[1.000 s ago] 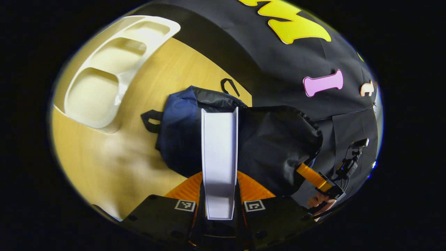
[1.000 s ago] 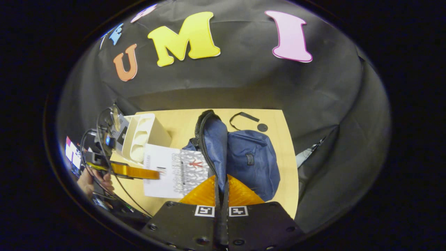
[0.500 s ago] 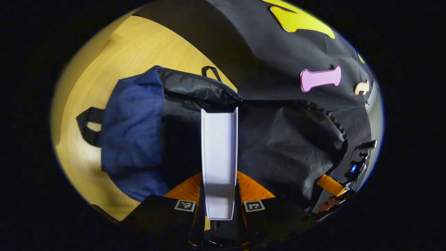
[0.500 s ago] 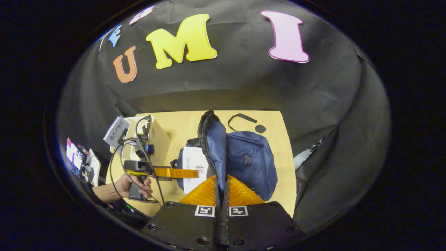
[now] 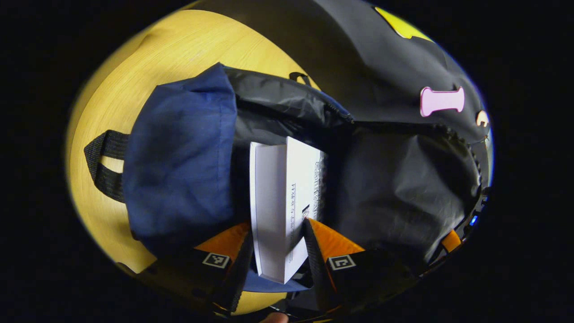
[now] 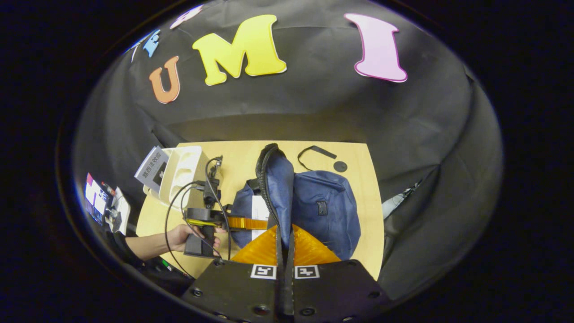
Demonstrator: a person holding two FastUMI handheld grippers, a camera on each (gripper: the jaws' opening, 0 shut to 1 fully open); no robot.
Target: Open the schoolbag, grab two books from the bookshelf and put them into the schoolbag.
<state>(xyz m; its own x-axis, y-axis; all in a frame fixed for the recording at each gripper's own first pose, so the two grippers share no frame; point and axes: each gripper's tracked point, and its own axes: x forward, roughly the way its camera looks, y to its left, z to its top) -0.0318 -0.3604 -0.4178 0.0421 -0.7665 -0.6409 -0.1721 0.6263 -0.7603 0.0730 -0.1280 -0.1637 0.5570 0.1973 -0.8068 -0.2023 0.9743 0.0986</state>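
Navy woven cloth, soft and rumpled, makes up the schoolbag [image 5: 179, 157], which lies on the tabletop [image 5: 148, 58] with its mouth pulled wide; the lining inside is a crinkled black sheet [image 5: 403, 188]. A white book [image 5: 280, 206], flat and rectangular with fine print down its cover, stands tilted in that mouth, its far end sunk into the dark interior. The left tool [image 5: 276, 242] has its fingers apart on either side of the book's near end; whether either finger touches the cover is not clear. A black webbing strap [image 5: 105, 163] loops out from the bag's left side.

From the right gripper view the schoolbag [image 6: 325, 206] sits mid-tabletop, and the right tool [image 6: 284, 244] is clamped on the bag's zip-edged flap [image 6: 269, 188], holding it upright. The left tool [image 6: 244, 223] reaches in from the bag's left, a hand [image 6: 179, 234] on its grip; a pale strip of the book [image 6: 259, 211] shows at the opening, the rest hidden. Left of the bag stands a cream moulded bookshelf [image 6: 181, 172] with another book [image 6: 151, 168] leaning at it. A loose black strap [image 6: 314, 151] and a small dark disc [image 6: 340, 166] lie beyond the bag.
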